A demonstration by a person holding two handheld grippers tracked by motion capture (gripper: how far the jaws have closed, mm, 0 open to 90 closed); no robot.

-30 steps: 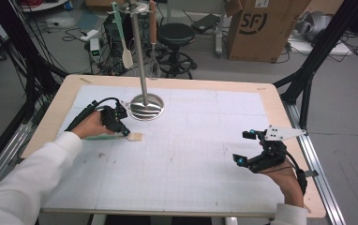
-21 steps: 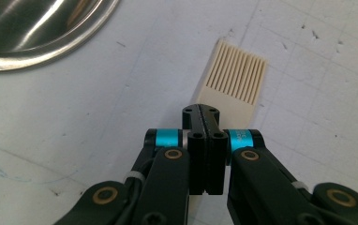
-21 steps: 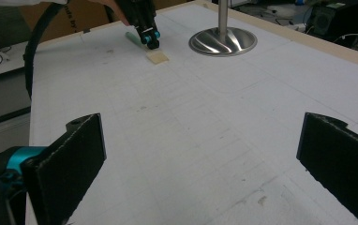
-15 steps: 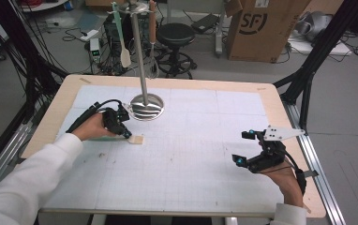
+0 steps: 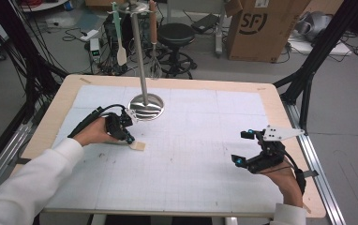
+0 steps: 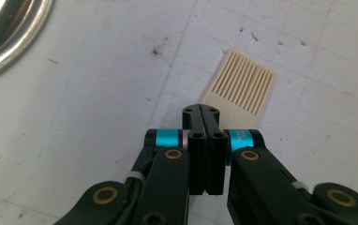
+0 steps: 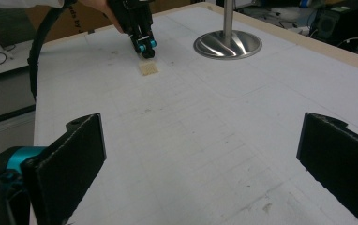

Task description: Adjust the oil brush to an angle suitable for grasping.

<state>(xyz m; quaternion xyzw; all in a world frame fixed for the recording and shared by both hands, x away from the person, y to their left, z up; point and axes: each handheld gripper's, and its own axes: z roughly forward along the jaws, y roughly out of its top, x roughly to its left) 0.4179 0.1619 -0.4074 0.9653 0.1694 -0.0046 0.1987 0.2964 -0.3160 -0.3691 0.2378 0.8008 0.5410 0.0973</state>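
the table (image 5: 271, 117) carries a steel stand base (image 5: 145, 106) at its far left, and just in front of it a slotted cream spatula (image 5: 138, 146) lies flat. the left gripper (image 5: 123, 132) is pinched tight on its handle end, blade reaching on past the tips along the jaws' own line. the right gripper (image 5: 242, 150) waits well apart, jaws wide, holding nothing. the left gripper view shows the blade's fine slots (image 6: 242, 83); the high view gives just a pale tab.
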